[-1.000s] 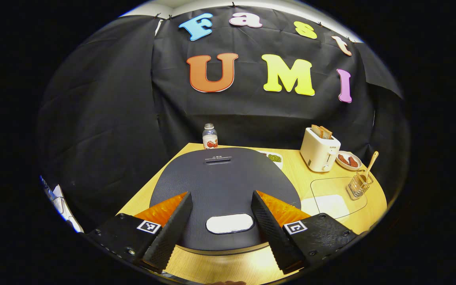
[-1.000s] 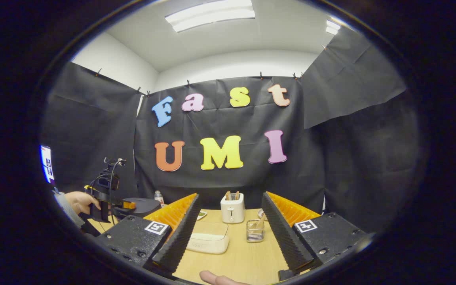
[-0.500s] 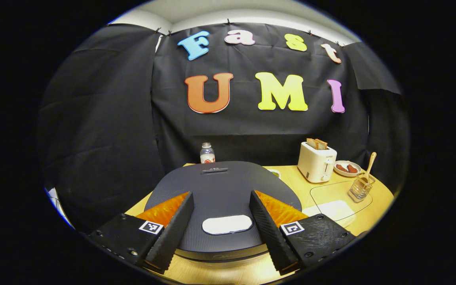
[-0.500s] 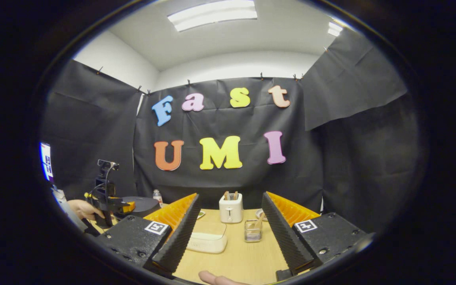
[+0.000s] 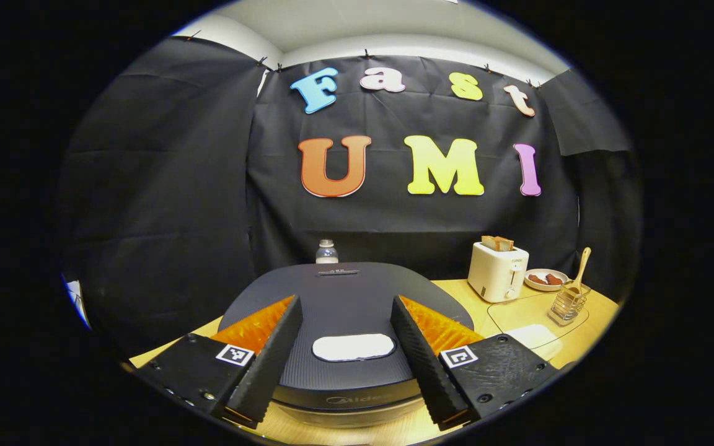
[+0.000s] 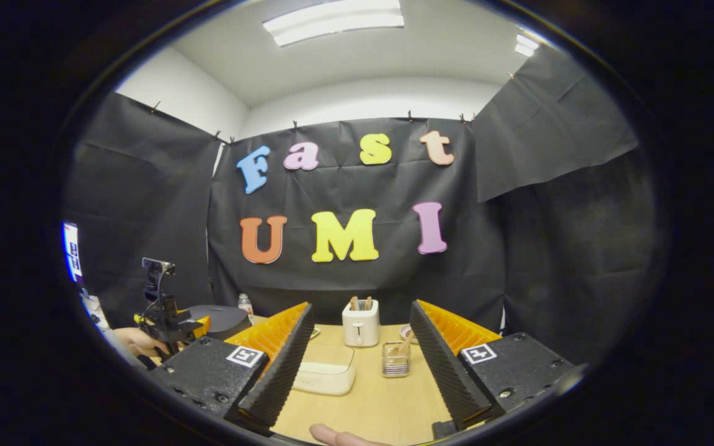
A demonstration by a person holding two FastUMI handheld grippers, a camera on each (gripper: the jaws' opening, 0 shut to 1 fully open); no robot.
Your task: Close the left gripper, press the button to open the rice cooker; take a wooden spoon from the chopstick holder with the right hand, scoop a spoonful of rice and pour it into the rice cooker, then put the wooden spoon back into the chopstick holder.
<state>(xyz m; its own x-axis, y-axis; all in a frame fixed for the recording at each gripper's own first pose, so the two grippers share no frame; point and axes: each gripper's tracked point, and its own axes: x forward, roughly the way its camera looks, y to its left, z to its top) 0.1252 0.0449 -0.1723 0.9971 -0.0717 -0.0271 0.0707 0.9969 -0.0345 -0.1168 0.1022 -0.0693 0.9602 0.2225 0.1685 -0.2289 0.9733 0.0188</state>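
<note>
Here the left gripper (image 5: 346, 365) hangs just in front of the dark, round, ribbed-lidded rice cooker (image 5: 344, 310), its two fingers spread wide with nothing between them; the white oval button (image 5: 353, 347) on the closed lid shows in the gap between the fingers. Ahead and to the right of this claw stand a cream plastic toaster (image 5: 497, 271) with bread slices in it, a small plate (image 5: 545, 279), and the wire chopstick holder (image 5: 566, 303) with the pale wooden spoon (image 5: 581, 267) leaning upright in it. A clear-lidded white rice container (image 5: 533, 322) lies just right of the right finger, and a small clear bottle (image 5: 326, 252) stands beyond the cooker.

In the right gripper view, the right gripper (image 6: 362, 371) is likewise wide open and empty above the light wooden table (image 6: 375, 402). The rice container (image 6: 326, 378) sits by its left finger, the chopstick holder (image 6: 396, 360) straight ahead between the fingers. Far to its left, a hand (image 6: 137, 341) holds the other gripper beside the rice cooker (image 6: 220, 319).
</note>
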